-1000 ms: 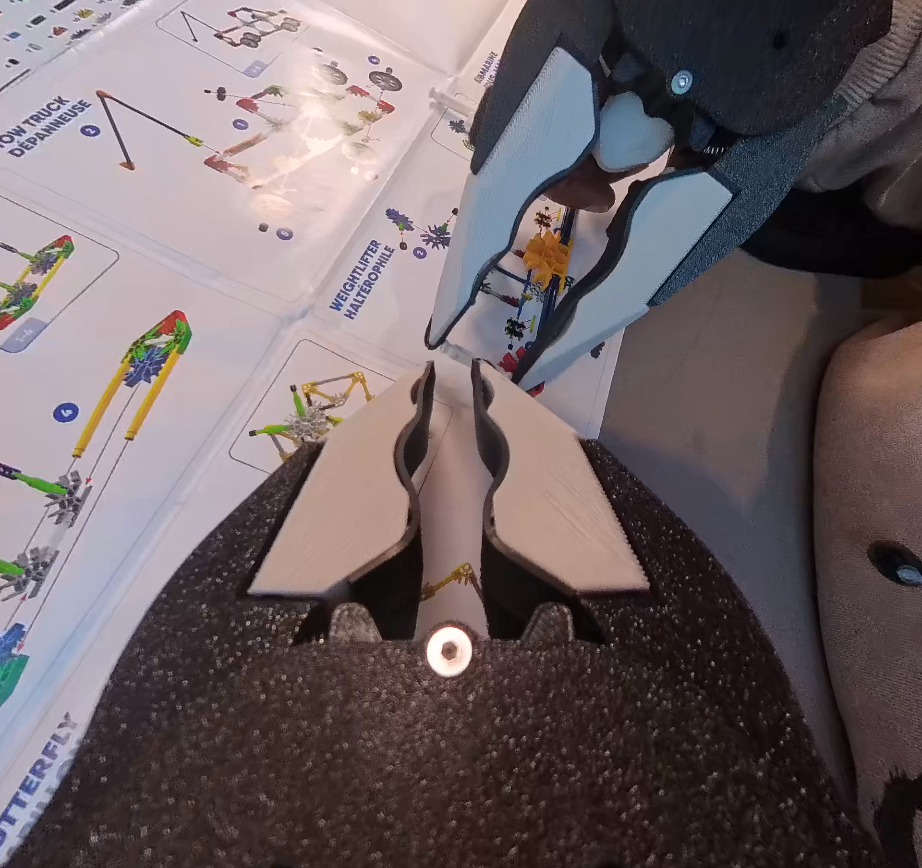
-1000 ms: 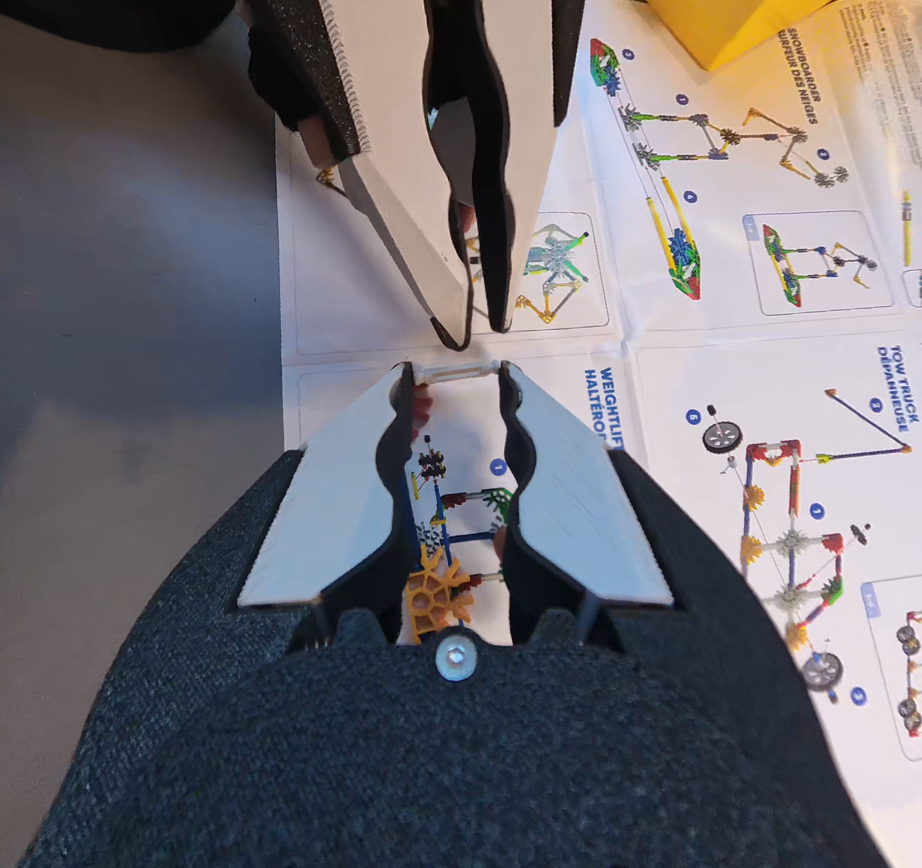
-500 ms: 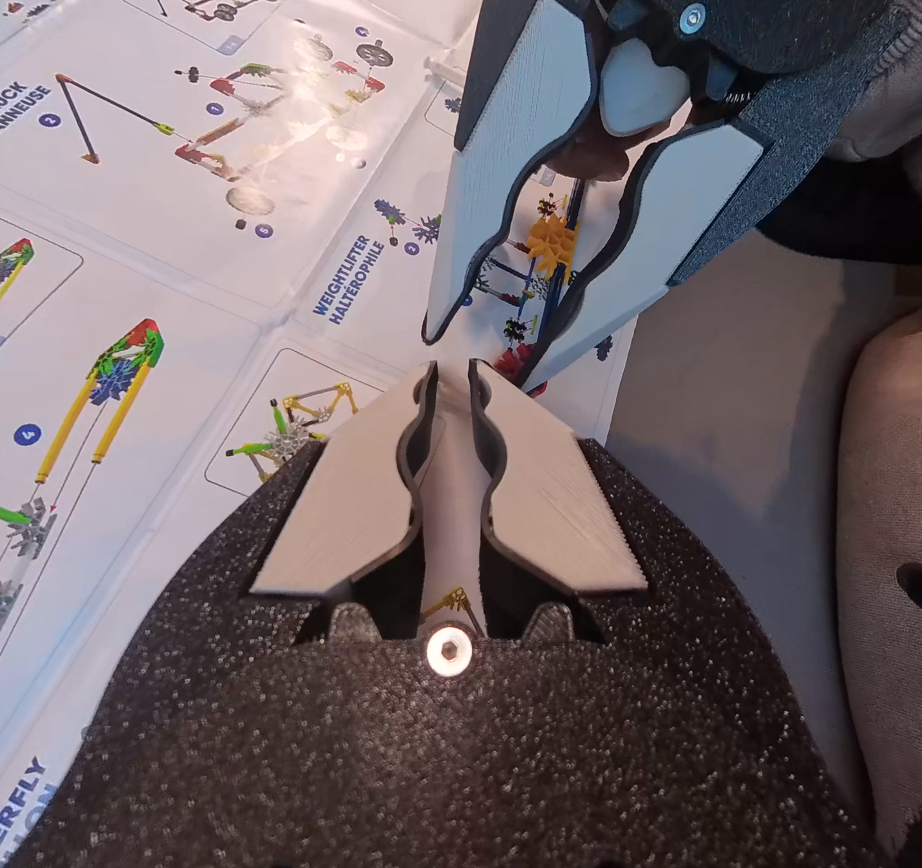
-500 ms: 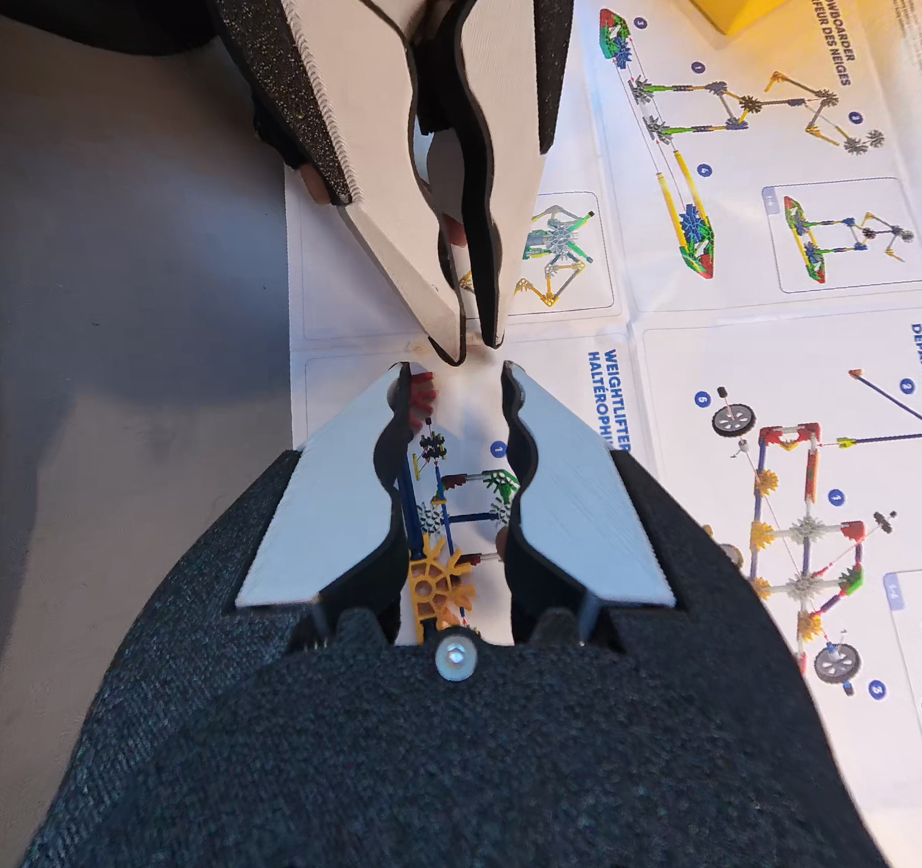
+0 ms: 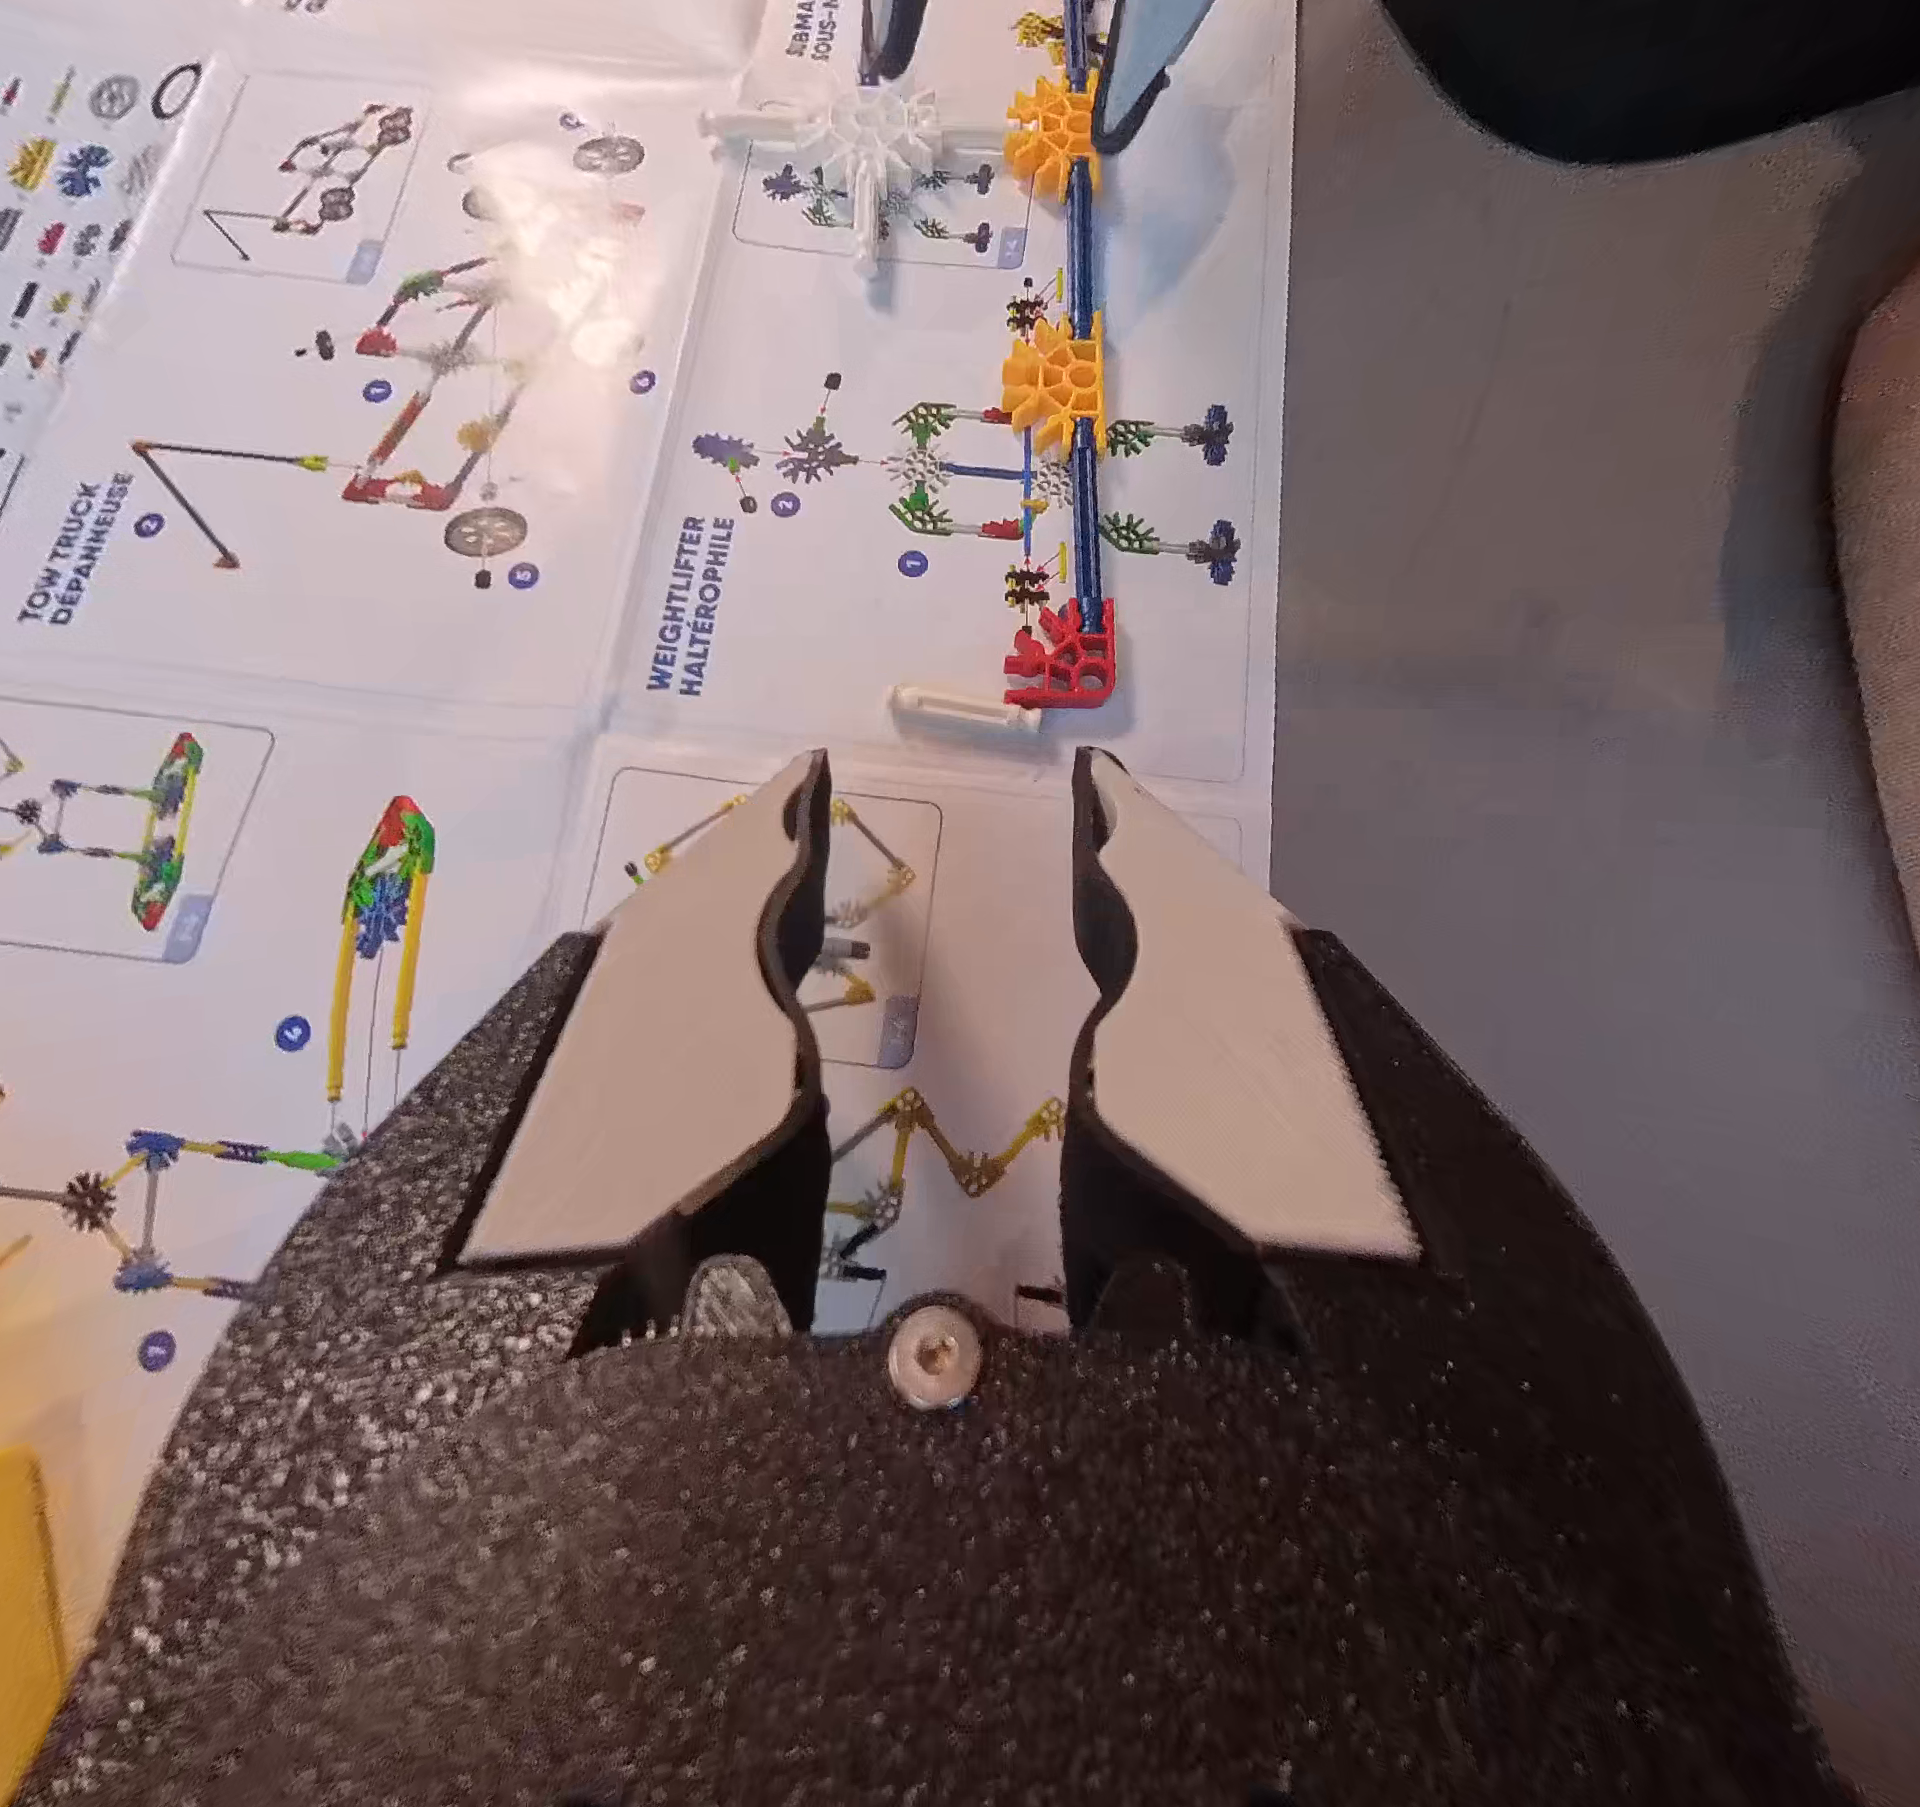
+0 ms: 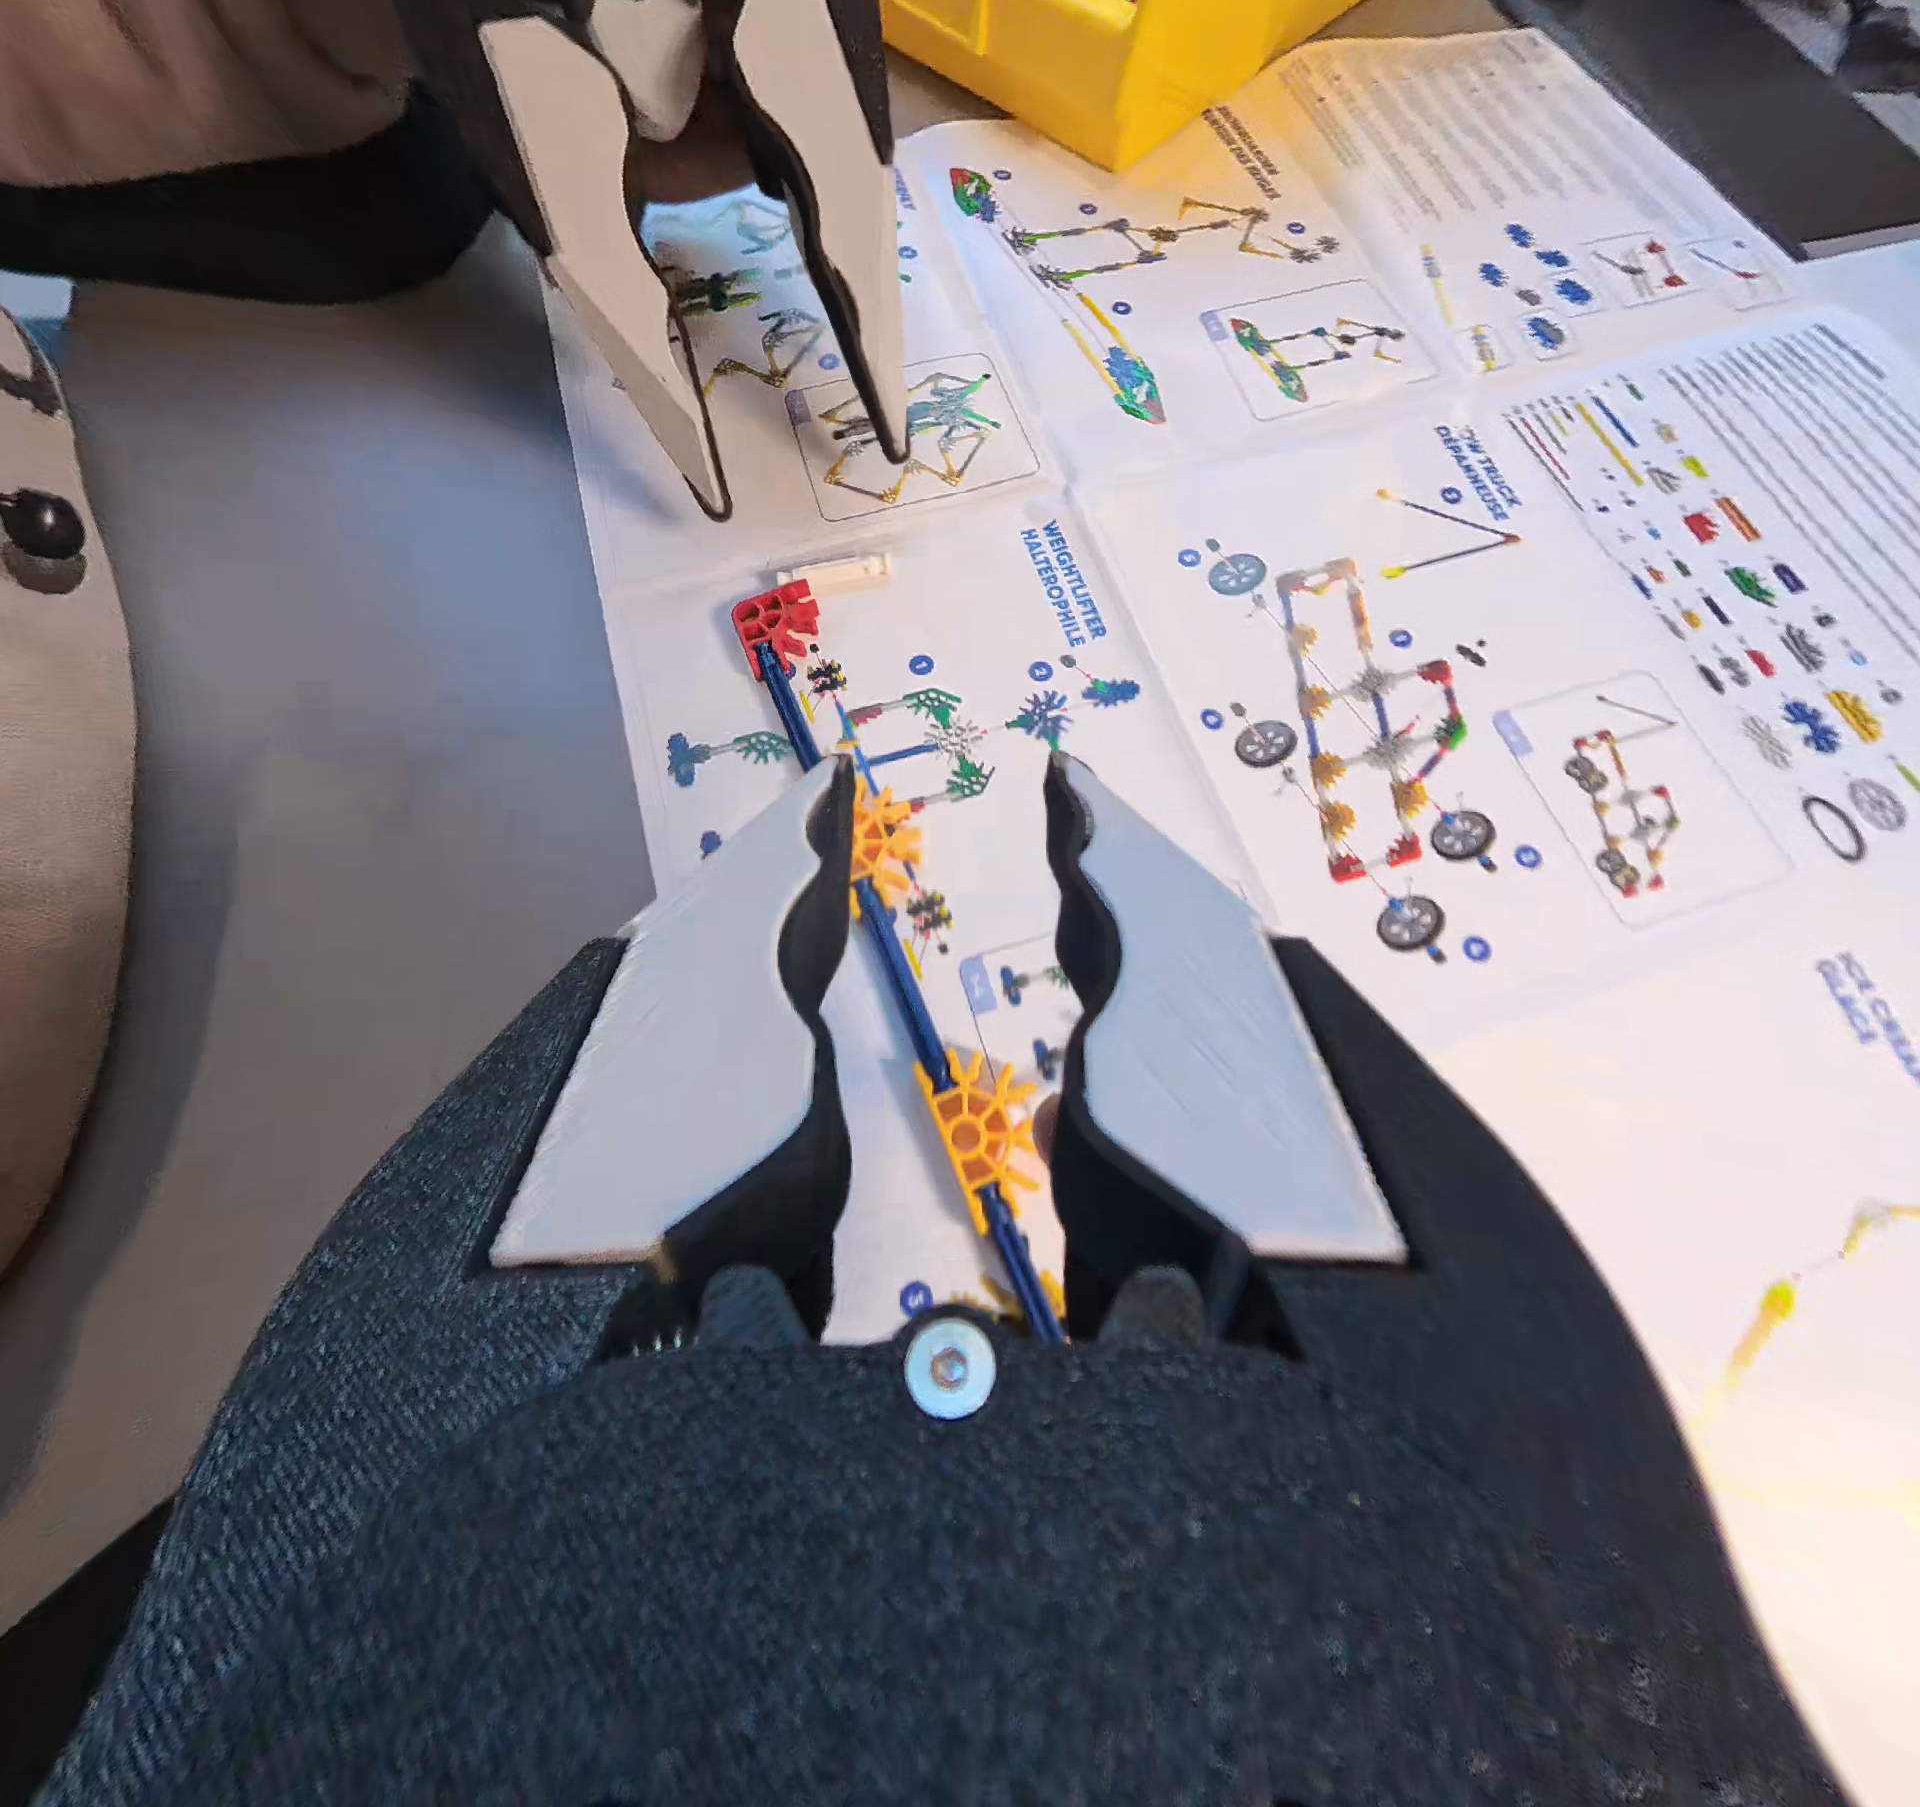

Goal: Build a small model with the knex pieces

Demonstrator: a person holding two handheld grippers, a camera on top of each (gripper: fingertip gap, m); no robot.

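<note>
- The left gripper point(image 5: 951, 770) hangs with its jaws spread wide and nothing between them, tips just above the paper.
- Nearest to it is a small white rod point(image 5: 966, 713), lying flat just beyond its tips and touching, or all but touching, the red corner piece point(image 5: 1070, 661).
- The right gripper point(image 6: 948, 770) is also spread wide and grips nothing; the blue rod point(image 6: 904, 988) runs along the gap between its fingers, lying on the paper.
- That blue rod carries yellow toothed connectors point(image 6: 977, 1129) along it and ends in the red corner piece at the far end, in the right wrist view.
- To my eye this rod assembly is light, thin, stiff plastic; the snap joints look likely to pop apart if twisted.
- A hold across a chunky yellow connector, or square across the rod beside one, looks safer than on the bare smooth rod, which could roll or slip.
- The loose white rod is small and low to the paper, so it would want a pinch across its width.
- A white snowflake-shaped connector with short white rods point(image 5: 878, 142) lies farther off, left of the blue rod.
- All of it rests on a glossy fold-out instruction sheet point(image 5: 416, 666) on a grey table point(image 5: 1558, 718).
- A yellow bin point(image 6: 1122, 22) of parts stands at the far side of the sheet.
</note>
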